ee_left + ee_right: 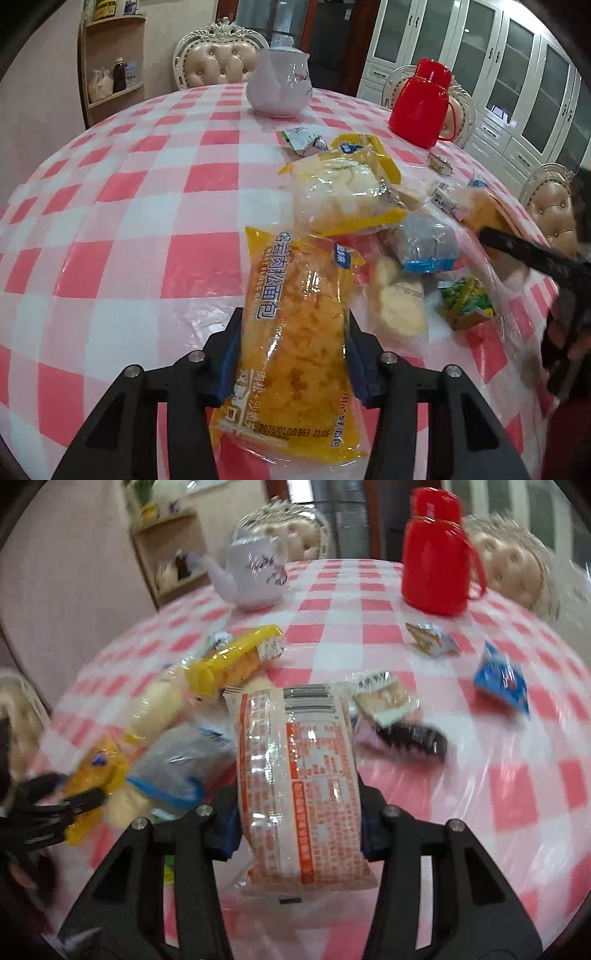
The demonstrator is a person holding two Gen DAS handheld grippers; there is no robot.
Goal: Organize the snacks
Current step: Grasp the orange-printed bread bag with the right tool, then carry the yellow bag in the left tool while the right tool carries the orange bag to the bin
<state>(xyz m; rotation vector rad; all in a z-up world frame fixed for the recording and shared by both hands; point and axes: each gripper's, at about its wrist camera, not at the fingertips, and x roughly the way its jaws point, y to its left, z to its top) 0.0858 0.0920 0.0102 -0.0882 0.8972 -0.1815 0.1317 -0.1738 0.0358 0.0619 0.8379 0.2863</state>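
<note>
While your left hand-held gripper (293, 354) is clamped on the yellow meat-floss bread packet (295, 332), your right hand-held gripper (299, 827) pinches the orange-printed snack packet (299, 775). Both packets sit above the checked desk (147, 221), beside the snack pile (369, 206).

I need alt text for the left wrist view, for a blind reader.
The left hand-held gripper holds a yellow bread packet above a pink checked tablecloth. More snacks lie to its right; a white teapot and a red flask stand behind.
</note>
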